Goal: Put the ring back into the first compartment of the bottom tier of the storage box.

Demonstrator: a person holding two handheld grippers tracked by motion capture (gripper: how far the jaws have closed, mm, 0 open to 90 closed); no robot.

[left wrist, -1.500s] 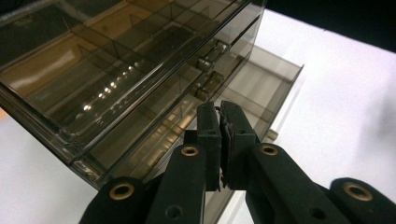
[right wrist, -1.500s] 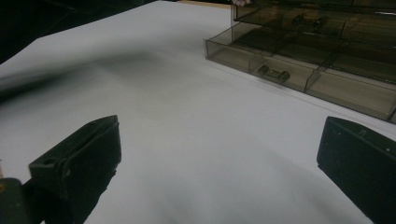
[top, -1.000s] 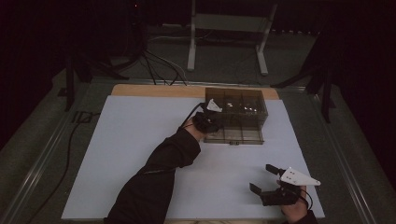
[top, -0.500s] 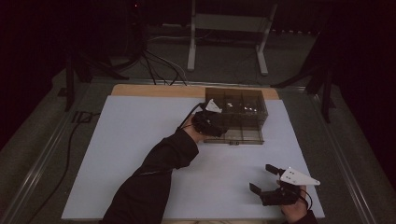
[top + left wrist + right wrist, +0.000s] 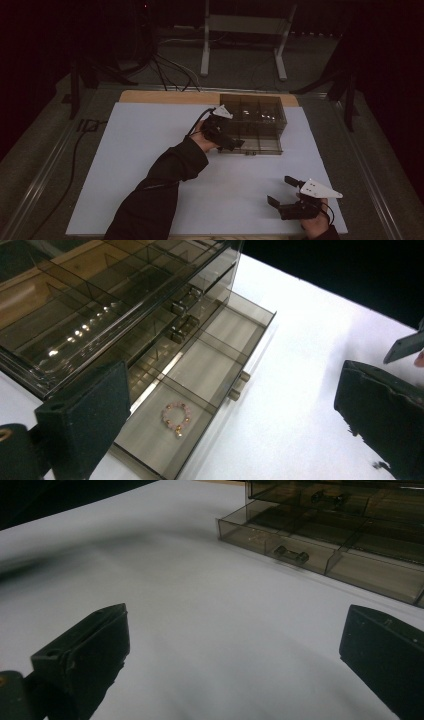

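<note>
— Two grippers, which is closer to the bracelet (image 5: pixel 176 420)?

— My left gripper (image 5: pixel 231 142). Its jaws have just been opening and stand spread with nothing between them, right above the pulled-out drawer (image 5: pixel 227 357). The beaded ring lies below and just ahead, in the drawer's nearest compartment. My right gripper (image 5: pixel 284 196) waits well apart, spread too.

— Materials?

— Small pinkish beads, gold spacers; smoky clear plastic organizer (image 5: pixel 252 122), smooth white table (image 5: pixel 140 165).

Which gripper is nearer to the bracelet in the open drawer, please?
Left. The left gripper hovers just over the bracelet in the drawer, jaws open; the right gripper sits far off near the table's front edge.
</note>
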